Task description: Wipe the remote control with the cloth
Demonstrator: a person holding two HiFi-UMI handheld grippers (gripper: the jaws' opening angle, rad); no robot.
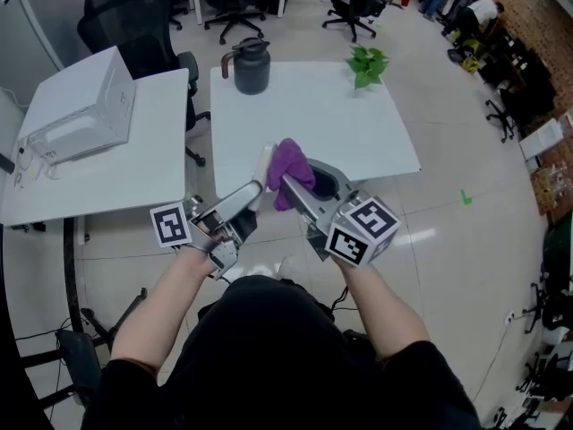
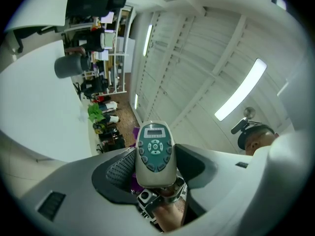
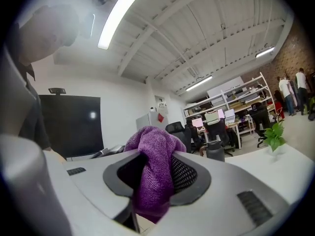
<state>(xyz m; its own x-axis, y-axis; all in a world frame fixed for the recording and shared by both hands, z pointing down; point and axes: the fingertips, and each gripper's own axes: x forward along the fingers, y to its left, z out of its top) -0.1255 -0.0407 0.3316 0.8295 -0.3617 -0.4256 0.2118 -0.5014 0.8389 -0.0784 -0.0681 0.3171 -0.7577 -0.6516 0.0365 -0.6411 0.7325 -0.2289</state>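
My left gripper (image 1: 260,186) is shut on a cream remote control (image 2: 155,154) with a teal button panel and a small screen; the remote (image 1: 264,164) stands up between the jaws, tilted upward. My right gripper (image 1: 291,184) is shut on a purple cloth (image 3: 155,168), which bulges over the jaw tips. In the head view the cloth (image 1: 291,170) sits right beside the top of the remote, both held in the air at the near edge of a white table (image 1: 358,141). A sliver of the cloth (image 2: 136,132) shows behind the remote in the left gripper view.
On the white table stand a dark grey kettle (image 1: 250,65) at the back and a small green plant (image 1: 366,64) at the back right. A second table at the left carries a white box (image 1: 81,106). Office chairs (image 1: 134,21) stand behind.
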